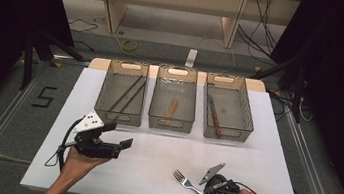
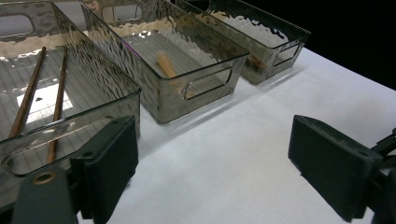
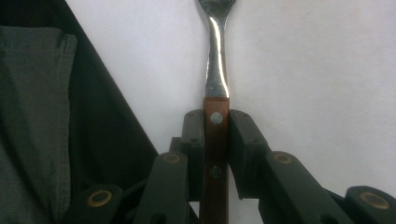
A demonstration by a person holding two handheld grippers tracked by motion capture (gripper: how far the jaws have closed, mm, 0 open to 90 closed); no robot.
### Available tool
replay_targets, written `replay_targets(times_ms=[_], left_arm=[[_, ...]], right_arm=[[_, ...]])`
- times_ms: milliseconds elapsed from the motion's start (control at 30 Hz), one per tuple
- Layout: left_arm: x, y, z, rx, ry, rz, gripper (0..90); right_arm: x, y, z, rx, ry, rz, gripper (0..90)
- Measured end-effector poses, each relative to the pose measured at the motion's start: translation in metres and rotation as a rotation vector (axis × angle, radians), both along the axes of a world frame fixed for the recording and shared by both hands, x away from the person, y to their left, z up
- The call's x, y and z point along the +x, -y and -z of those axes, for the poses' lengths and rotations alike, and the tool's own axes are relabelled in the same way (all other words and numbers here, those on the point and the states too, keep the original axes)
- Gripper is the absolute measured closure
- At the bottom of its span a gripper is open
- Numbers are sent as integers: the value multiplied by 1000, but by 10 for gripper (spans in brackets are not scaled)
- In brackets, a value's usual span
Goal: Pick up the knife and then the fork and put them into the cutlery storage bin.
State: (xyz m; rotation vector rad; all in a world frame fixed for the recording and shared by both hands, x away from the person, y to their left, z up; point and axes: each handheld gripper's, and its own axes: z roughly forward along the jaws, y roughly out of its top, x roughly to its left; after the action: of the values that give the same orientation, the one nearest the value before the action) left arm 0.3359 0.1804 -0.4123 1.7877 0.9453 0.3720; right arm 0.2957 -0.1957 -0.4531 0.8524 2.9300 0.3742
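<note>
Fork [image 3: 216,116] clamped by wooden handle in my right gripper [image 3: 216,140], low over table's near right edge. Left gripper [image 2: 212,158] idle, jaws wide. Chopsticks [image 1: 128,94], knife [image 1: 214,115] already binned; fork's drop into bin pending.

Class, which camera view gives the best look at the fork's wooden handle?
The right gripper view: the fork has its brown riveted handle clamped between the right gripper jaws. The high view shows the fork small, its handle hidden.

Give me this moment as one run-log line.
right gripper: shut on fork handle | left gripper: open, holding nothing | fork: on table, near edge | bins: three ahead
</note>
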Motion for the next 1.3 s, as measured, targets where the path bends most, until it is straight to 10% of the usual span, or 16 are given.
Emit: replay_targets(times_ms=[1300], left_arm=[[0, -1, 0, -9, 5, -9, 152]], right_arm=[[84, 13, -59, 172, 140, 104, 777]])
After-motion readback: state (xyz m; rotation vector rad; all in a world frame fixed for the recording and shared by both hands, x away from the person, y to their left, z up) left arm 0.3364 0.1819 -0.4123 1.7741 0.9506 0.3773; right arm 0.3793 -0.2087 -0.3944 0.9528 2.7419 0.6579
